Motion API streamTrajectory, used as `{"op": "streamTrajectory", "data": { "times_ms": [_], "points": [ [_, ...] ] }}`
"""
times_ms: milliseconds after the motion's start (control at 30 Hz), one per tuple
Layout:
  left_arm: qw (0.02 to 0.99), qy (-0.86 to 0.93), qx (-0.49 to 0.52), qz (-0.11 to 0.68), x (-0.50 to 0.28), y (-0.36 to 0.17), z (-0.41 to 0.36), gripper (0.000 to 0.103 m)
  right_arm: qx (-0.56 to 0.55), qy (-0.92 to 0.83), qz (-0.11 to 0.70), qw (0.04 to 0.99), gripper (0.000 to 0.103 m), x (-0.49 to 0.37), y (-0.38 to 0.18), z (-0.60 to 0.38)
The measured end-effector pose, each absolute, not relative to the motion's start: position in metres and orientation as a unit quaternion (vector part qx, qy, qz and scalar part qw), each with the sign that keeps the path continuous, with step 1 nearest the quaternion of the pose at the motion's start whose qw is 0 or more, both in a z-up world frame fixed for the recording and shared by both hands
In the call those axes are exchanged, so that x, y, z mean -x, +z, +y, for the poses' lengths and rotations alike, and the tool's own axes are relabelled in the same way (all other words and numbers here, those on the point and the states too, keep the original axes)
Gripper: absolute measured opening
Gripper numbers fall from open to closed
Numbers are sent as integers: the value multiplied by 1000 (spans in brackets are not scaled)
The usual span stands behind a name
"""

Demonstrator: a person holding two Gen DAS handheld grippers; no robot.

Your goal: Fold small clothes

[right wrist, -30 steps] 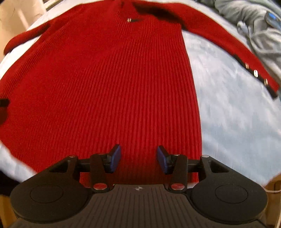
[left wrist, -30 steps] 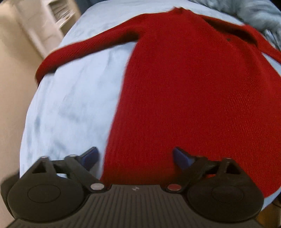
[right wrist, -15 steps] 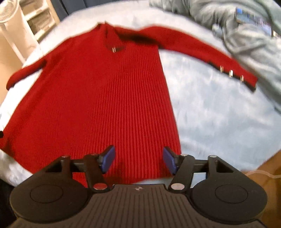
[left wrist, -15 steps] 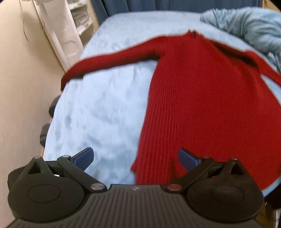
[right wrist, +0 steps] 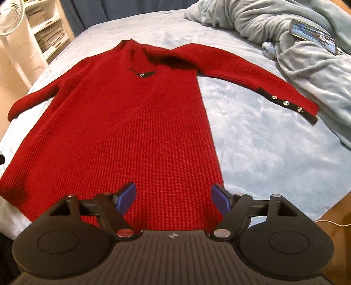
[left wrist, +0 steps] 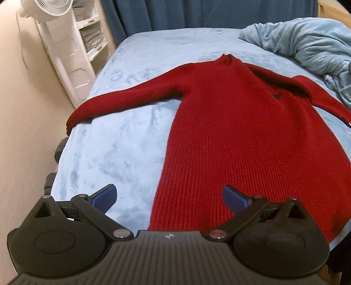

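Sweater [left wrist: 237, 136]: red ribbed knit, long; lies flat and unfolded on the bed [left wrist: 114, 153], neck at 12 o'clock, hem at 6 o'clock by the near bed edge. Both sleeves spread out. Left sleeve [left wrist: 122, 100] runs toward 9 o'clock, its cuff at the bed's side edge. Right sleeve [right wrist: 245, 72] runs toward 3 o'clock; its dark-trimmed cuff carries three metal buttons [right wrist: 285, 102] and ends just beside the blanket. A small dark tab with a button [right wrist: 142, 75] sits on the chest.

Left gripper [left wrist: 170, 194]: fingers spread wide, holding nothing; poised over the hem's left corner, left pad [left wrist: 105, 194] above bare bedcover, right pad [left wrist: 235, 196] above the knit. Contact with the fabric cannot be told.

Right gripper [right wrist: 174, 196]: fingers well apart, holding nothing; poised over the hem's right part, right pad [right wrist: 220, 197] at the sweater's side edge.

Blanket [right wrist: 296, 48]: pale blue-grey, bunched, at 1–3 o'clock on the bed. A phone [right wrist: 313, 35] rests on it.

Fan [left wrist: 43, 8]: white, at 10–11 o'clock beside the bed, in front of white shelves [left wrist: 87, 32].

Curtain [left wrist: 197, 13]: dark blue, at 12 o'clock behind the bed.
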State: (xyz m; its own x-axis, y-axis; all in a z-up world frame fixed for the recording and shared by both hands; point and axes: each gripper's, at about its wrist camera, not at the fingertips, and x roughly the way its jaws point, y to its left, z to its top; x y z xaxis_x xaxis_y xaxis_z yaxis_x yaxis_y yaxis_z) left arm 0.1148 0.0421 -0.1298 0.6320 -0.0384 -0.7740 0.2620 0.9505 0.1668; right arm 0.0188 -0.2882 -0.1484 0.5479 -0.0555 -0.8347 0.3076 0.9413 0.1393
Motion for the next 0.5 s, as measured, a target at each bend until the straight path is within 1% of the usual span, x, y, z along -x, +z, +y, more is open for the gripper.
{"op": "streamTrajectory", "data": {
  "times_ms": [500],
  "points": [
    [901,-51,-120,414,-131,-120,55,103,-134,-101,459,872,77,-26,-147,-286]
  ]
}}
